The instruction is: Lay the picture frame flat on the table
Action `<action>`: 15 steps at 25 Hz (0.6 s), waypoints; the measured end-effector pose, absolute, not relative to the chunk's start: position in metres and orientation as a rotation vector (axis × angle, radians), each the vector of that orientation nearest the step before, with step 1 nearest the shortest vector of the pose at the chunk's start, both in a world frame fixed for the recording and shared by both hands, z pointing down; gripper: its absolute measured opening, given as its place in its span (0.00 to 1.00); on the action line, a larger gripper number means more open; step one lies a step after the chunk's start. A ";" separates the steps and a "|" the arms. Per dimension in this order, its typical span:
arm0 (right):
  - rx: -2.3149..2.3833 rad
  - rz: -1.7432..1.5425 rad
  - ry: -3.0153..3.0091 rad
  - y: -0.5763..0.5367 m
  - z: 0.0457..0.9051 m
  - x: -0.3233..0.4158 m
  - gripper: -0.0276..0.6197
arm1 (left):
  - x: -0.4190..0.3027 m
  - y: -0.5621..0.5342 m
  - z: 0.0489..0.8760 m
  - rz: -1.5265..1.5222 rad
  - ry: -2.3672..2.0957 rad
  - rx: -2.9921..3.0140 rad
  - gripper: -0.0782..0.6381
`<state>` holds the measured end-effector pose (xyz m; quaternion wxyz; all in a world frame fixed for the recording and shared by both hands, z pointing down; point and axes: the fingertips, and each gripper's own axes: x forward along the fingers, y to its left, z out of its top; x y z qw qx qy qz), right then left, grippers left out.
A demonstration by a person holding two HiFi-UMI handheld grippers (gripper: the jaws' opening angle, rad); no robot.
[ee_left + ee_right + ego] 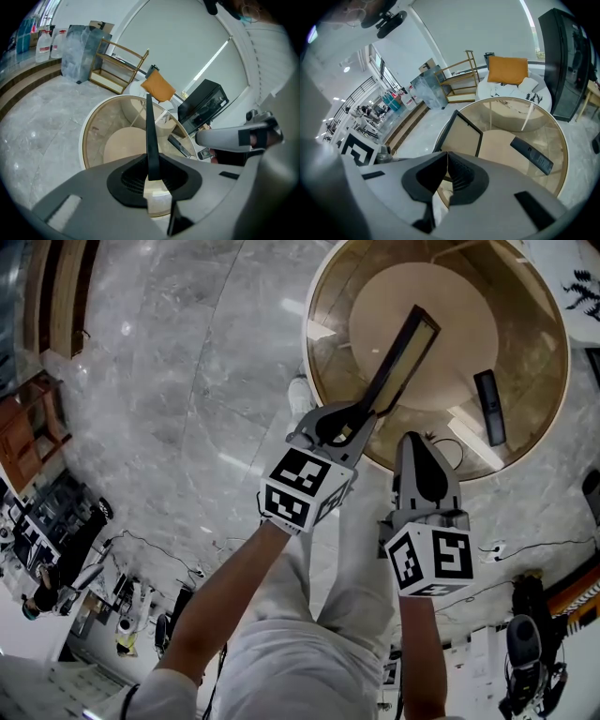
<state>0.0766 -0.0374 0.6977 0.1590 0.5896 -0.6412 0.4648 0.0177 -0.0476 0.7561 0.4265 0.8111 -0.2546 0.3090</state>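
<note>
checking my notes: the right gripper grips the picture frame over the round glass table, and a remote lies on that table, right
Not quite: the left gripper is the one shut on the picture frame, as the left gripper view shows. The right gripper has its jaws together on nothing. The rest stands: the frame is over the round glass table and the remote lies on it.

Left gripper (pixel 361 416), right gripper (pixel 413 439): grey shells, black ribbed jaw pads. I note white marker cubes (pixel 305 488) with black squares. Clothing: pale trousers (pixel 309 652), white shoe (pixel 300 393).
</note>
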 end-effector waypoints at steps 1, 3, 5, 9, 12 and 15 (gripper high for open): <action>1.687 1.332 -1.829 -0.037 0.699 0.076 0.05 | 0.018 -0.047 0.757 0.769 -0.636 2.028 0.20; 1.688 1.341 -1.820 -0.035 0.701 0.076 0.05 | 0.019 -0.049 0.759 0.759 -0.641 2.024 0.20; 1.683 1.348 -1.819 -0.036 0.703 0.074 0.05 | 0.019 -0.053 0.762 0.758 -0.655 2.024 0.20; 1.682 1.348 -1.826 -0.034 0.707 0.072 0.05 | 0.015 -0.060 0.771 0.779 -0.701 2.026 0.20; 1.695 1.355 -1.815 -0.031 0.705 0.073 0.05 | 0.011 -0.063 0.780 0.799 -0.730 2.021 0.21; 1.697 1.358 -1.821 -0.031 0.706 0.073 0.05 | 0.009 -0.069 0.786 0.827 -0.765 2.037 0.22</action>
